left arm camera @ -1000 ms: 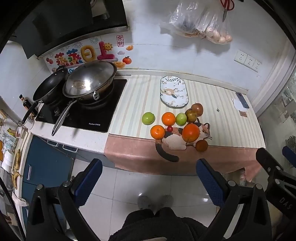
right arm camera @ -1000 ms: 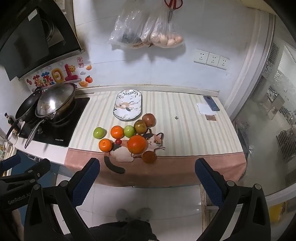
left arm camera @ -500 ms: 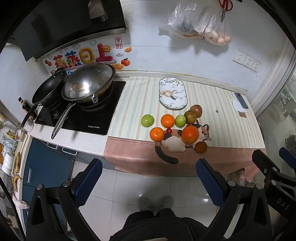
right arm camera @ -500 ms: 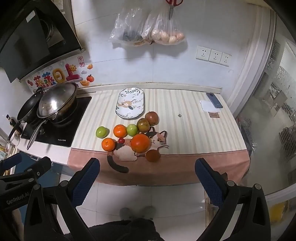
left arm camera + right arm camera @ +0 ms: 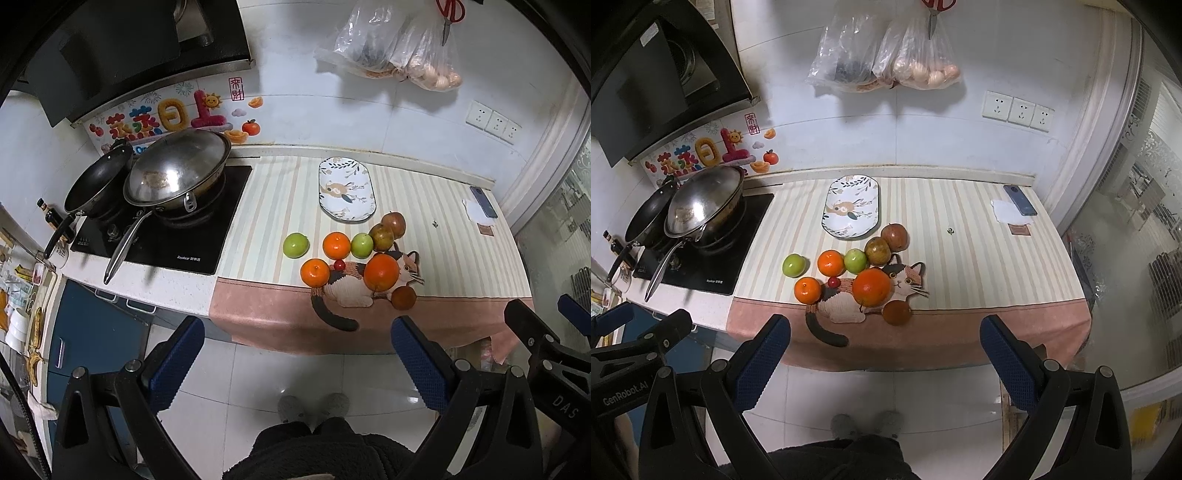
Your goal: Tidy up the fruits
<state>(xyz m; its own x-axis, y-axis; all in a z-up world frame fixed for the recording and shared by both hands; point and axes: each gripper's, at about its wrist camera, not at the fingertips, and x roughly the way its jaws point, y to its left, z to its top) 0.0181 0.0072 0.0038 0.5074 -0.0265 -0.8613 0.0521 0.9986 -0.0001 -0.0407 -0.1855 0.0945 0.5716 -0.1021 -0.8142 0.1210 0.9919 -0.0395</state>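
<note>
Far left: hob (image 5: 159, 236) with a black frying pan (image 5: 98, 182) and a steel wok (image 5: 177, 171), handles jutting toward the front edge. Table (image 5: 997, 258) under a striped cloth with a cat print (image 5: 849, 299).

Fruit sits in a loose cluster at mid-table near the front edge. Left to right: green apple (image 5: 793, 265) apart from the rest; small orange (image 5: 807, 290) in front; second orange (image 5: 831, 263); tiny red fruit (image 5: 833, 282) between the two; second green apple (image 5: 856, 260) touching it; brownish-green fruit (image 5: 877, 251); red-brown apple (image 5: 894, 237). Large orange (image 5: 871, 287) on the cat print, dark orange fruit (image 5: 897, 312) just beside it at the cloth's pink border.

Oval patterned plate (image 5: 851, 210) empty, behind the cluster, near the brownish fruit.

Right end: phone (image 5: 1020, 199) on white paper, small brown card near it. Bags and scissors hang on the wall above.

Left tool (image 5: 295, 358) spread wide, holding nothing, off the table's front edge over the floor. Right tool (image 5: 884, 354) likewise wide and empty. Nothing between the tools and the fruit.
</note>
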